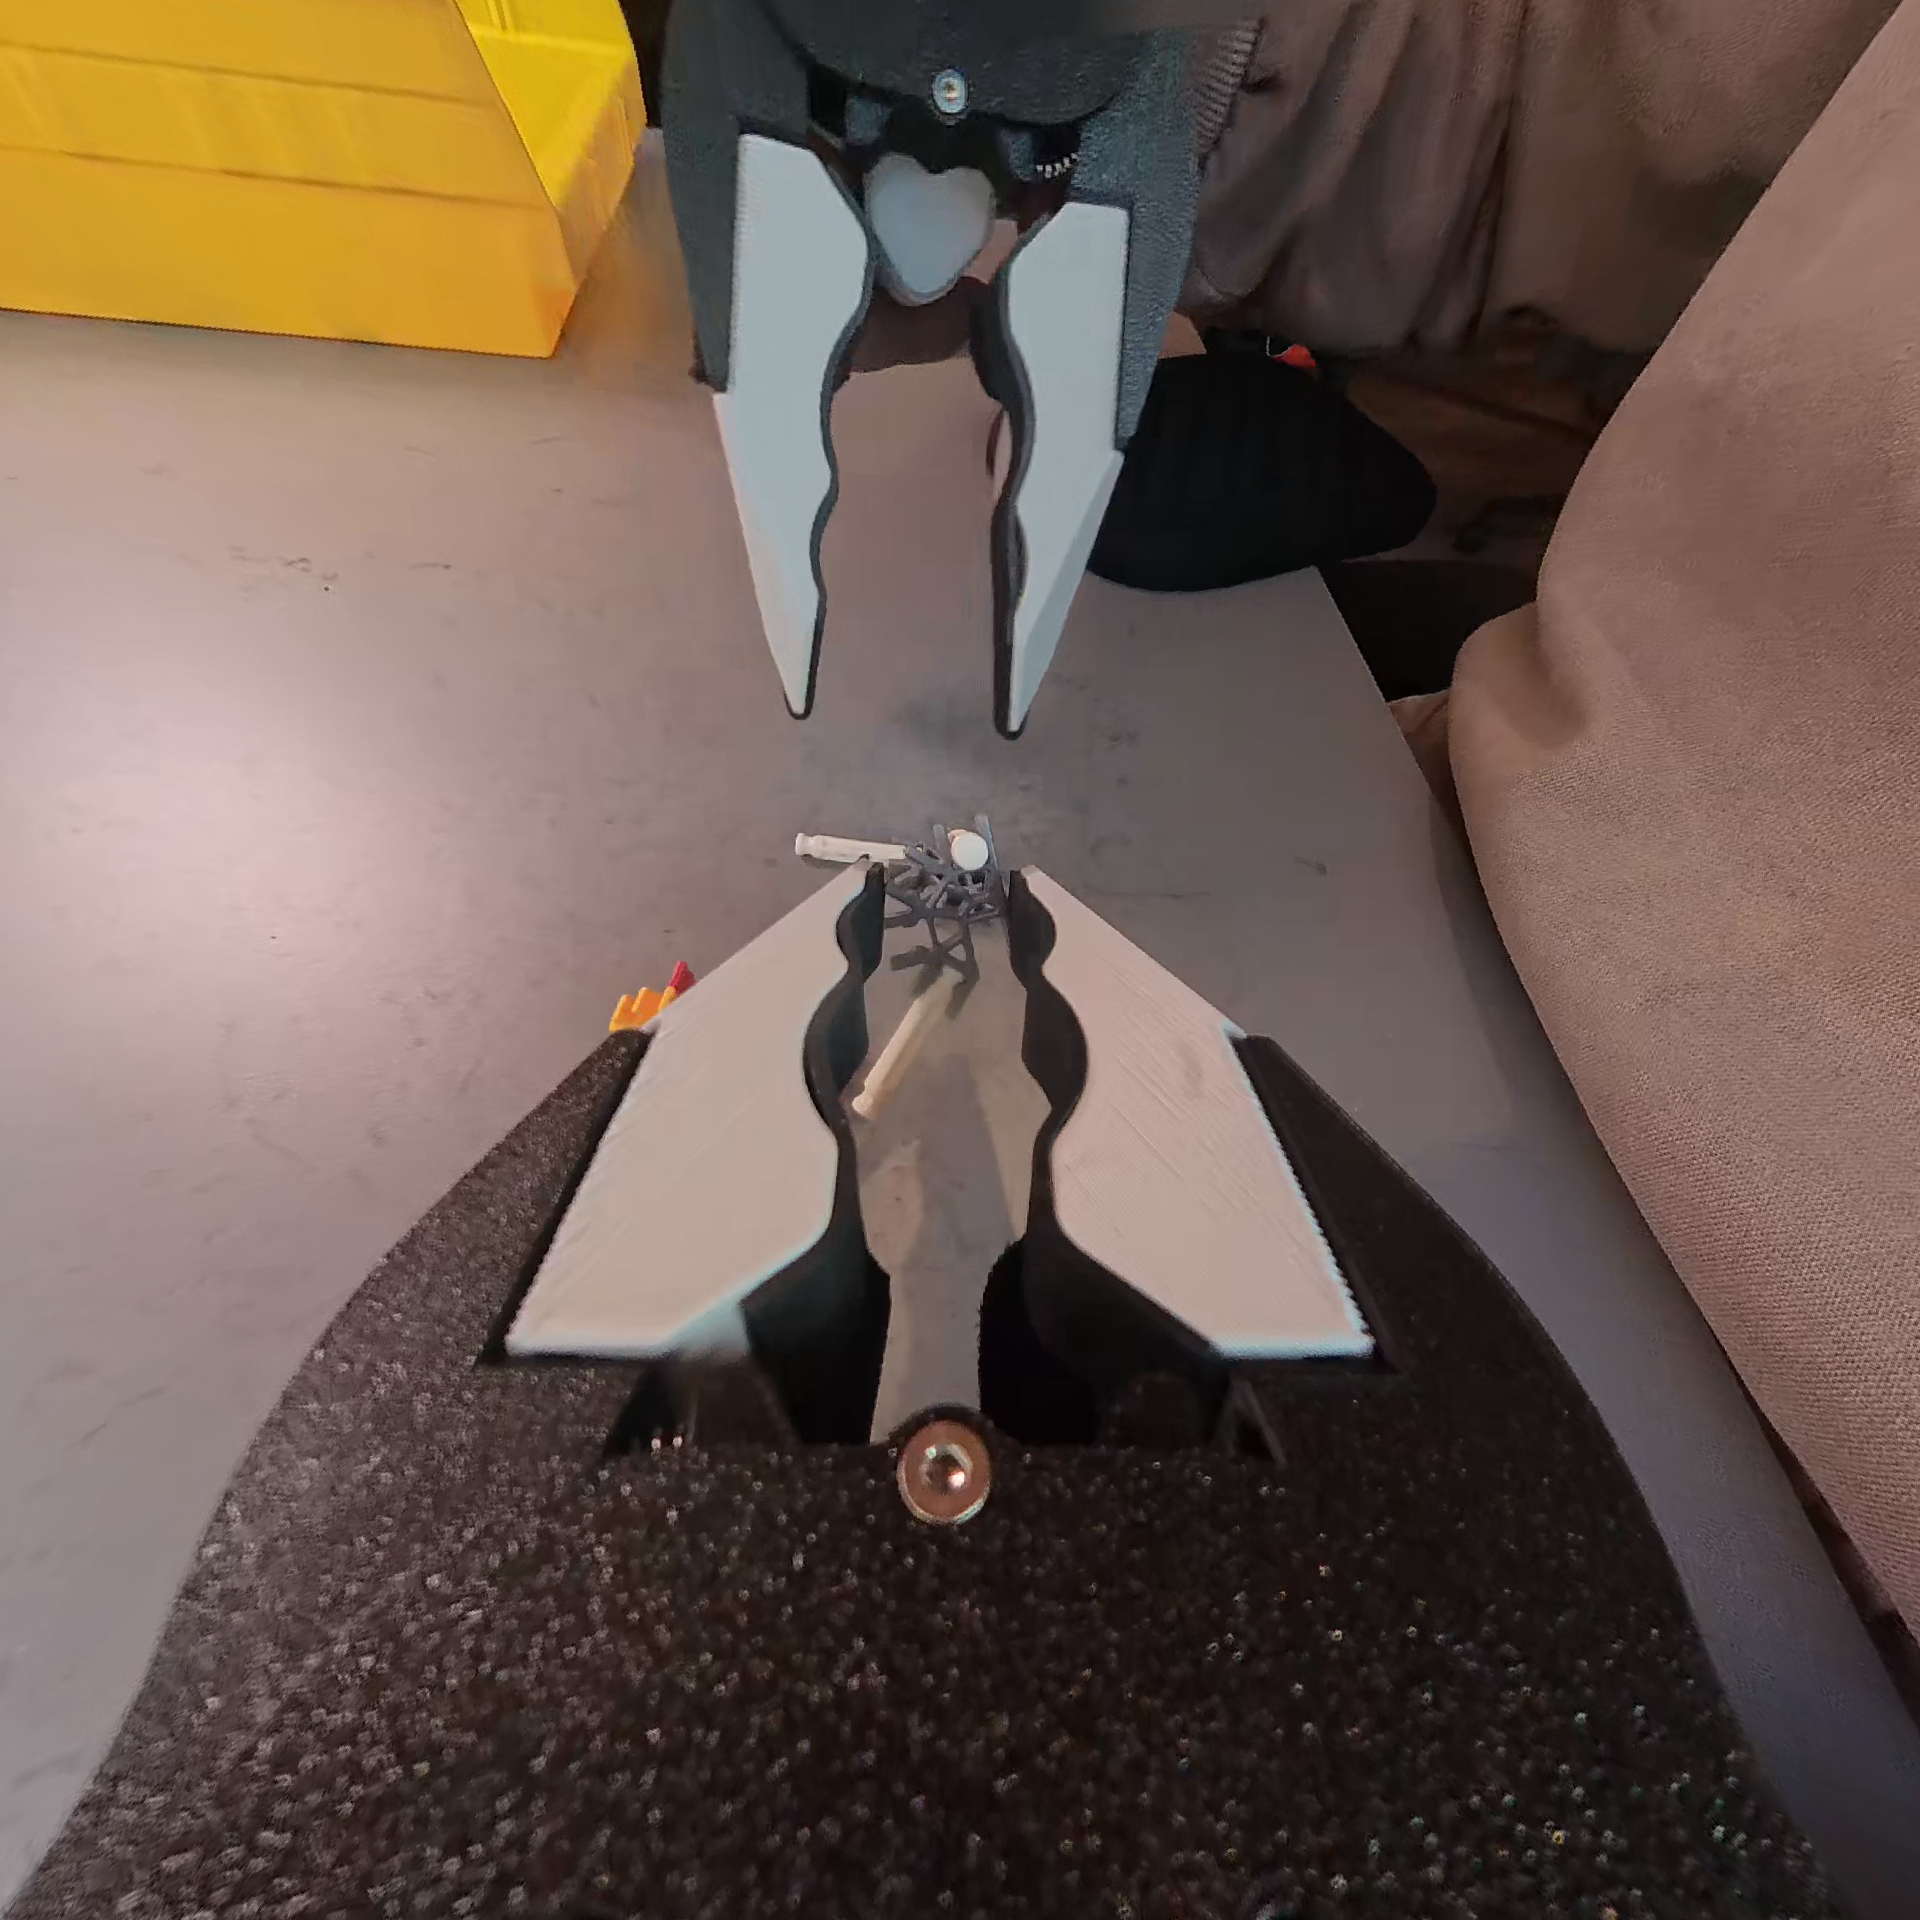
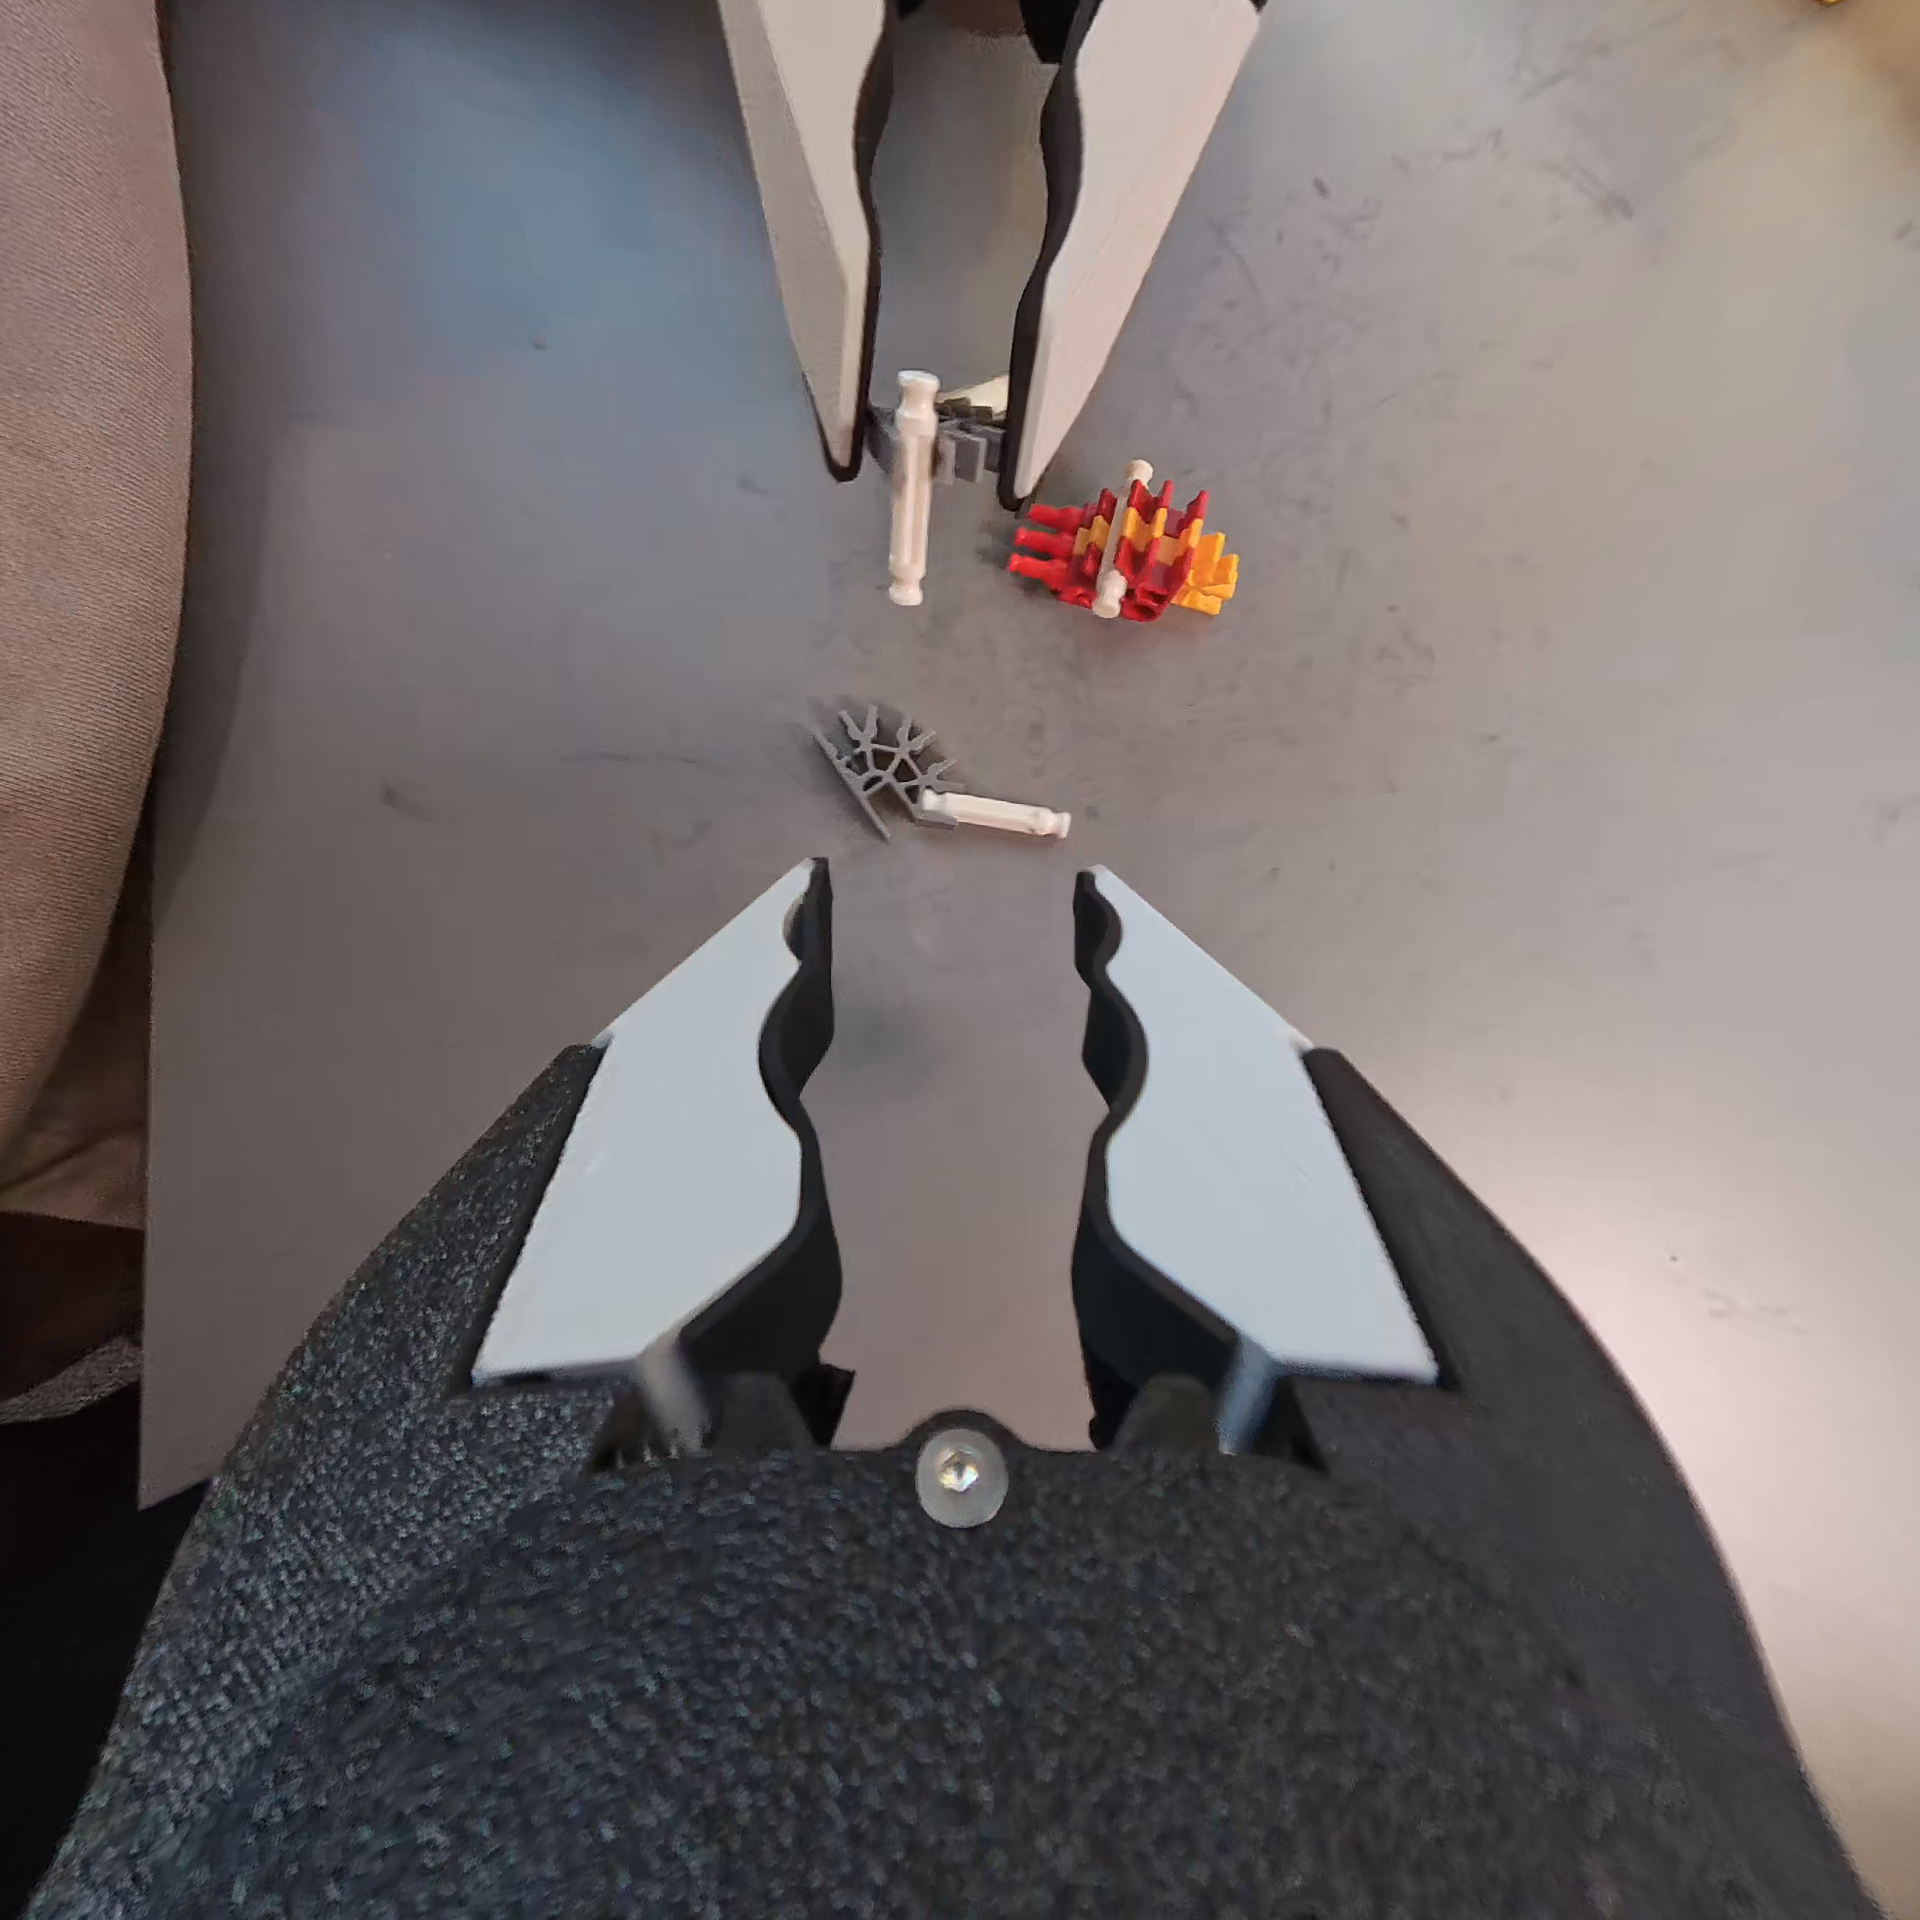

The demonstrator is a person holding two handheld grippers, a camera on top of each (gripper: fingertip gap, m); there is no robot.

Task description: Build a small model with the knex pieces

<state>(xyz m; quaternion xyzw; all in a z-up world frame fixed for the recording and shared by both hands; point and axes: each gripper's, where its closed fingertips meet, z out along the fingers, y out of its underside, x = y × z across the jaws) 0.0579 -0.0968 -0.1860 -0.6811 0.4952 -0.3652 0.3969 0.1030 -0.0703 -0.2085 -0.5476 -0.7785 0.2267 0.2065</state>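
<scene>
My left gripper (image 1: 945, 878) is low over the grey table (image 1: 312, 727), its jaws closed on a grey snowflake-shaped connector (image 1: 935, 904) with white rods (image 1: 909, 1039) plugged into it. The right wrist view shows the same grip (image 2: 930, 480), with one white rod (image 2: 907, 499) sticking out of the held connector. My right gripper (image 2: 953, 873) is open and empty, facing the left one, tips just short of a second grey connector (image 2: 883, 764) that lies flat with a white rod (image 2: 1003, 818) in it. A red and orange connector cluster (image 2: 1127, 545) lies beside the left gripper.
A yellow box (image 1: 260, 166) stands at the table's far left corner. A brown sofa cushion (image 1: 1714, 727) runs along the table's right edge. A black object (image 1: 1247, 468) lies by that edge behind the right gripper (image 1: 906, 717). The gap from one gripper's tips to the other's is roughly 7 cm.
</scene>
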